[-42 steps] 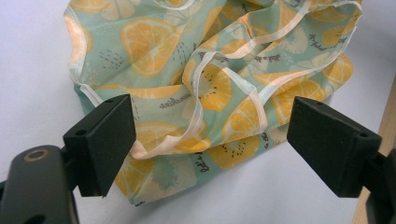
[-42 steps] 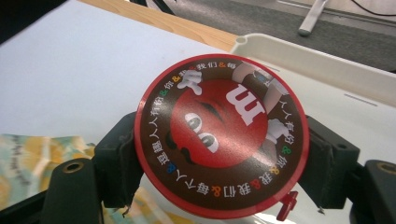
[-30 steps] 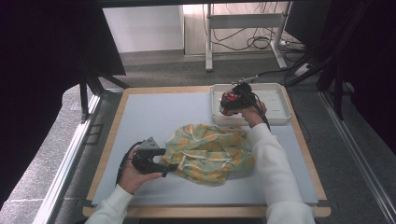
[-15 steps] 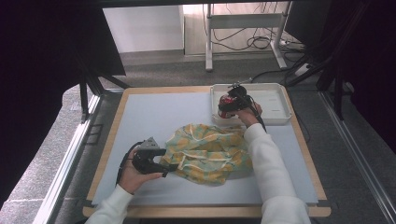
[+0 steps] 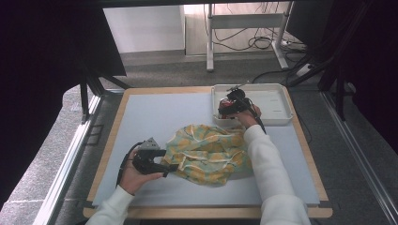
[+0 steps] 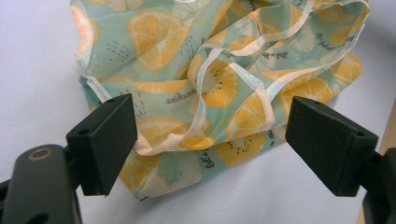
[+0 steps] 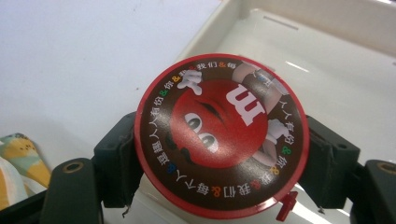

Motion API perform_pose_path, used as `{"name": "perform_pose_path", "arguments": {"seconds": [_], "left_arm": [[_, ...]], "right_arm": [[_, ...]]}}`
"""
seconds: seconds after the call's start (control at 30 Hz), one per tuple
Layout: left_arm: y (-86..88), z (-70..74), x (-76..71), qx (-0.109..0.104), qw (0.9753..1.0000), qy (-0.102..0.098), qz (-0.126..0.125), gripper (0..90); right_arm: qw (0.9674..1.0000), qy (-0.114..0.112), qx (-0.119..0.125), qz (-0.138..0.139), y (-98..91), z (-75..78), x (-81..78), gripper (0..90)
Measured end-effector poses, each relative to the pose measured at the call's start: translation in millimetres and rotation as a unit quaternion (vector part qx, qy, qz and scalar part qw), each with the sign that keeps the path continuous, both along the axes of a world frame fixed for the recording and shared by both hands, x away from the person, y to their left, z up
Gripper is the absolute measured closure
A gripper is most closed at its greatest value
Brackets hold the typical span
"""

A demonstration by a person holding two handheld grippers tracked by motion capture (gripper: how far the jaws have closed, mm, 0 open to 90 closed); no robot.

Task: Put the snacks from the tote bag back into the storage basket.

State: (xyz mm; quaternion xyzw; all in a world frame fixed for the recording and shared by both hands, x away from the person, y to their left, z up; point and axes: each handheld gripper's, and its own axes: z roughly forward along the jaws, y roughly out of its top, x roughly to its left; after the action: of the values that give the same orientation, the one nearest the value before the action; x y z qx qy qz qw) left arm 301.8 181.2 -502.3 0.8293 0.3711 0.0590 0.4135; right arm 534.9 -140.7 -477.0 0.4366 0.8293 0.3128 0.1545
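Observation:
A crumpled cloth bag (image 5: 206, 152) printed with orange slices on pale green lies mid-table. My left gripper (image 5: 170, 164) stands open at its left edge. In the left gripper view the bag (image 6: 219, 79) and its pale handle straps lie between and beyond the jaws of the left gripper (image 6: 210, 140). My right gripper (image 5: 230, 107) is shut on a round red candy tub (image 5: 228, 107), held over the left rim of the white tray (image 5: 272, 101). In the right gripper view the tub's printed lid (image 7: 222, 135) faces the camera, pinched at both sides by the right gripper (image 7: 222, 154).
The grey mat (image 5: 155, 112) covers the wooden-edged table. The tray's inside (image 7: 336, 70) looks bare. A corner of the bag (image 7: 18, 154) shows low left in the right gripper view. Dark frames and cables stand beyond the table's far edge.
My right gripper has carried the tub a little leftward and nearer, from over the tray to its left rim. The left gripper and the bag have stayed put.

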Motion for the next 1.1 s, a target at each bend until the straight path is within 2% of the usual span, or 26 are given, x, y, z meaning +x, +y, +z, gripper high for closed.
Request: {"name": "perform_pose_path", "arguments": {"seconds": [0.13, 0.23, 0.33, 0.47, 0.57, 0.77, 0.83, 0.93, 1.1], "left_arm": [[0.4, 0.0, 0.3, -0.001, 1.0000, 0.002, 0.001, 16.9], [0.2, 0.0, 0.2, 0.000, 1.0000, 0.001, 0.000, 16.9], [0.4, -0.1, 0.3, 0.000, 1.0000, 0.002, 0.001, 16.8], [1.4, -0.2, 0.5, -0.001, 1.0000, 0.003, 0.005, 16.8], [1.8, 0.0, 0.7, -0.001, 1.0000, 0.003, 0.008, 16.8], [2.3, 1.1, 0.9, -0.004, 0.9999, 0.003, 0.011, 17.0], [3.0, 1.2, 0.9, -0.002, 0.9999, 0.001, 0.011, 17.1], [4.3, 1.4, 0.7, -0.005, 0.9999, 0.000, 0.016, 17.1], [5.6, 2.4, 0.1, -0.009, 0.9997, -0.005, 0.021, 17.2]], "right_arm": [[1.0000, 0.004, 0.000, 0.002, -0.1, -2.5, 0.8, 25.2], [1.0000, 0.005, 0.005, -0.001, -0.9, -2.7, 0.3, 19.3], [0.9998, -0.007, 0.010, -0.014, -2.4, 1.2, -2.2, 13.1], [0.9991, -0.020, 0.031, -0.022, -8.1, 10.8, -8.7, 12.5], [0.9984, -0.032, 0.043, -0.019, -13.2, 18.3, -16.8, 12.9], [0.9953, -0.052, 0.082, -0.005, -27.1, 29.5, -42.4, 18.9], [0.9945, -0.057, 0.088, 0.000, -33.0, 31.8, -54.4, 20.1], [0.9937, -0.066, 0.090, 0.006, -41.4, 33.7, -71.2, 21.0], [0.9927, -0.080, 0.089, 0.016, -58.1, 34.6, -109.4, 22.7]]}}
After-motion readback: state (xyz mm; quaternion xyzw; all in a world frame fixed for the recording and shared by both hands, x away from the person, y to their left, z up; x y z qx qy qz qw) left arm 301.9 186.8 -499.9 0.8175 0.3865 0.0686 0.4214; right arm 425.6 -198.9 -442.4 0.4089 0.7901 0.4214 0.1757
